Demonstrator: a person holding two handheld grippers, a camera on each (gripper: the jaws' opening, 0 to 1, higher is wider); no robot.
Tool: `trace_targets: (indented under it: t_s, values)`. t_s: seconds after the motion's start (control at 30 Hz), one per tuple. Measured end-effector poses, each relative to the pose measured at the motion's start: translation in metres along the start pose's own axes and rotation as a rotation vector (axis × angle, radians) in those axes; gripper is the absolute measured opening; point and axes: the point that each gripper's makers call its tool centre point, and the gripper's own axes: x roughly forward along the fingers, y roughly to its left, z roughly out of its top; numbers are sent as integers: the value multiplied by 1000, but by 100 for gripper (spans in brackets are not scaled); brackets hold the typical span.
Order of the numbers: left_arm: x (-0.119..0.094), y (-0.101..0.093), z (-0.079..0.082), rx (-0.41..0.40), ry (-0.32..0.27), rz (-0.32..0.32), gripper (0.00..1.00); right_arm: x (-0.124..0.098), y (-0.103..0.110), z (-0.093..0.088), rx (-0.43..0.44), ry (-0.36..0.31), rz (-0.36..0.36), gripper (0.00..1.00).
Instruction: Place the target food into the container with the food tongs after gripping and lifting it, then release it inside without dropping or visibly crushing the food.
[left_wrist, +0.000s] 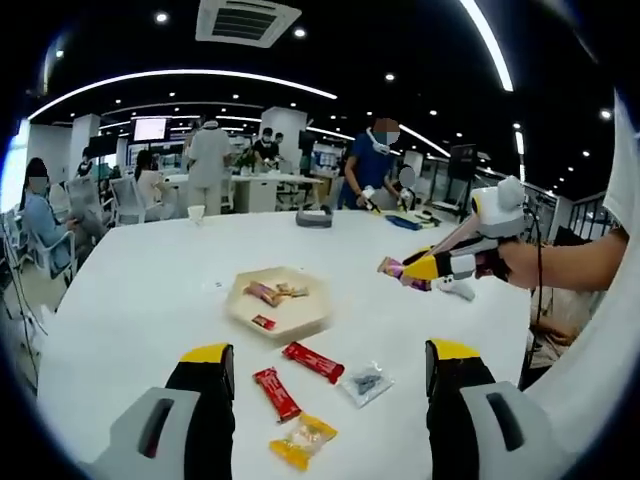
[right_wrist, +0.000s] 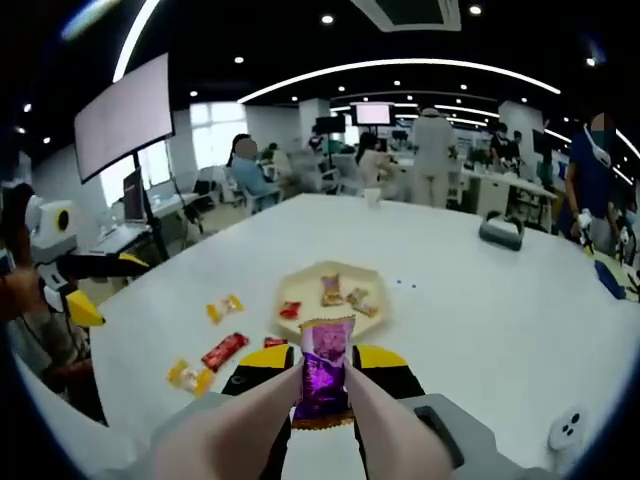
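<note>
No readable text or labels.

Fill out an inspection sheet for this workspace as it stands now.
Surface: white table, large, matte.
Job's things: beige tray near the table middle holds a few wrapped snacks; purple packet clamped in pale tongs worked by the right gripper.
Clutter: two red snack bars and, a yellow packet and a clear packet lie loose beside the tray; a grey device and a paper cup sit at the far edge.
Grippers: left gripper open and empty above the loose snacks; right gripper shut on the tongs.
Cables: a dark lead hangs by the person's forearm.
Surroundings: open office, several people standing and seated, screens, ceiling lights.
</note>
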Motion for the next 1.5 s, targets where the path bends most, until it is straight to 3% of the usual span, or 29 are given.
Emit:
trace_targets:
  t_s: [0.2,0.43,0.57,0.6,0.7,0.8,0.9,0.97,1.13,1.23,1.37,1.5]
  values:
    - [-1,-3,-2,3,8,21,77,8,-2,16,-27,-33,34,22]
    - [-3,-2,-7,-26,-3,48,77,15,-1,23,-30,-25,63,22]
    - [-4,-4,-14,-29,30,47,78,18,-3,28,-36,-33,62,22]
    - [-6,-7,-9,-9,-2,36,78,19,-3,29,-34,-40,63,22]
    - [-8,-1,-13,-12,12,66,80,20,-1,24,-11,-12,60,22]
    - [-7,-1,-14,-12,-6,53,80,23,6,16,-37,11,77,22]
    - [-1,0,-22,-16,42,37,82,25,5,19,-4,-7,69,22]
    - [3,-5,-15,-22,35,16,85,27,3,19,19,-13,68,22]
    - [19,-12,0,62,46,-12,90,27,-2,16,34,-17,59,22]
    - [23,-12,16,69,-11,-16,96,32,-7,17,15,-15,52,22]
    - [35,-12,13,55,16,-42,99,35,-10,17,18,-10,39,22]
    - [37,-19,15,105,28,-60,99,37,-14,19,6,-11,31,22]
